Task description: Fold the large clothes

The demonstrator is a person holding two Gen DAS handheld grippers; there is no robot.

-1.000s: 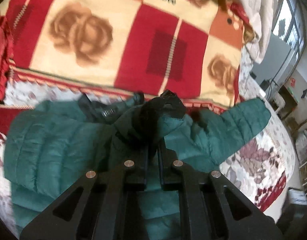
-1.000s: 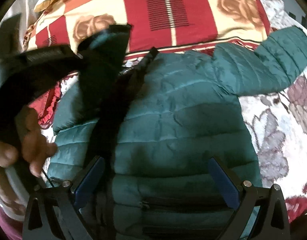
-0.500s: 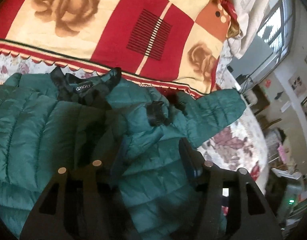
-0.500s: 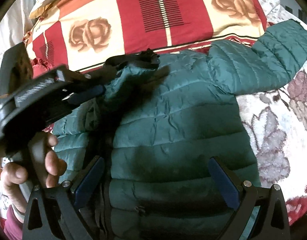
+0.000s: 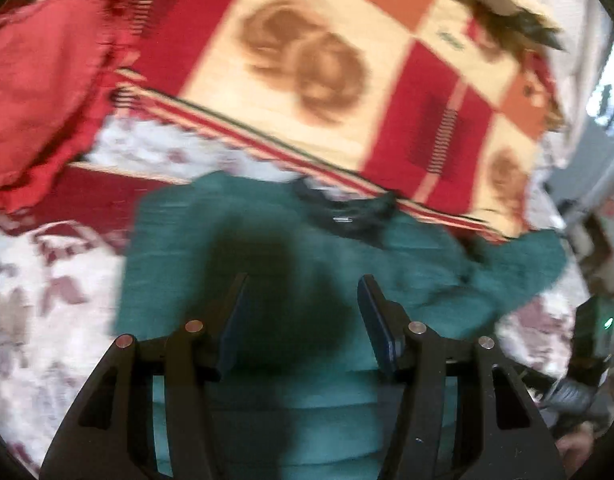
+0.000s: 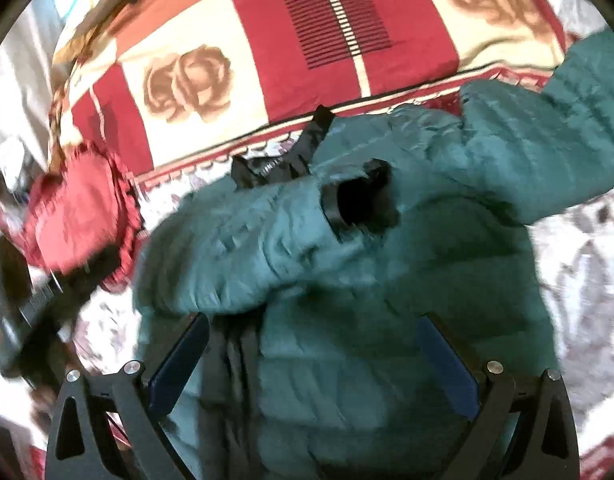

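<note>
A dark green puffer jacket (image 6: pixel 387 292) lies front up on the bed, its black collar (image 6: pixel 275 168) toward the blanket. One sleeve is folded across the chest, and its black cuff (image 6: pixel 359 204) rests near the middle. The other sleeve (image 6: pixel 567 120) stretches out to the upper right. My right gripper (image 6: pixel 315 320) hangs open above the jacket's lower front with nothing between its pads. In the blurred left wrist view, my left gripper (image 5: pixel 303 280) is open and empty over the jacket (image 5: pixel 427 280), below the collar (image 5: pixel 343 216).
A red and cream checked blanket (image 6: pixel 347 40) with rose prints lies behind the jacket. A red frilled cushion (image 6: pixel 79 224) sits at the left. The floral bedsheet (image 6: pixel 587 280) shows on both sides. A window and furniture (image 5: pixel 603 240) stand beyond the bed's right edge.
My left gripper let go of the sleeve cuff, opened, and swung back to the left. The sleeve now lies folded across the chest. My right gripper shifted a little and stayed open.
</note>
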